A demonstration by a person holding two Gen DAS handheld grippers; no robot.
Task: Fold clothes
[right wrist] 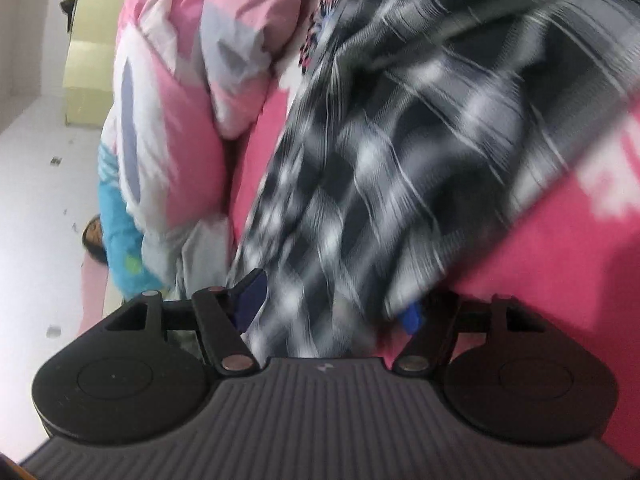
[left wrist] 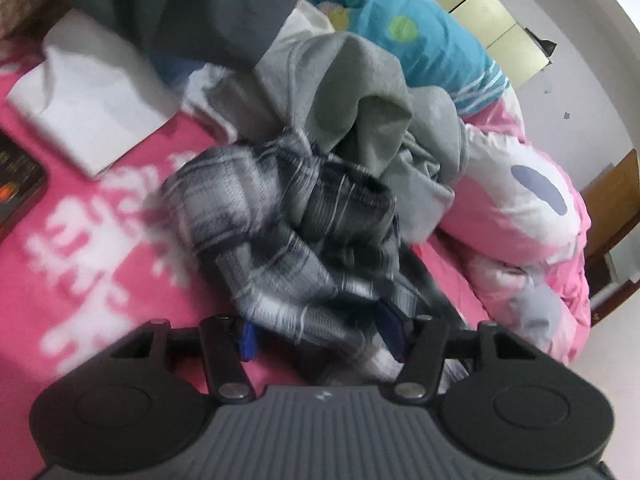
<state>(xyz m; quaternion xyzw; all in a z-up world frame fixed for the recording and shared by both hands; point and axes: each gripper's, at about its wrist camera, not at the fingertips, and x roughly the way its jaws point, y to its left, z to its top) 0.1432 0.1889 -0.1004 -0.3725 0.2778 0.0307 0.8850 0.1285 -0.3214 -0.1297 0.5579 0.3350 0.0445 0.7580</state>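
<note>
Plaid garment (left wrist: 280,216) fills both spread claws; open pink bedsheet (left wrist: 80,240) leftward.

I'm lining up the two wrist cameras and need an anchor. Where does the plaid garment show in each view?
Left wrist: plaid garment fills the centre, crumpled, running down between the left gripper fingers.
Right wrist: it sweeps from upper right down between the right gripper fingers.
Shared landmark: the pink-and-white quilt, at left in the right view.

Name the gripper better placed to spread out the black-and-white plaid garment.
Probably the right gripper: the black-and-white plaid garment runs out long between its open fingers. At the left gripper the cloth is bunched against the grey garment.
</note>
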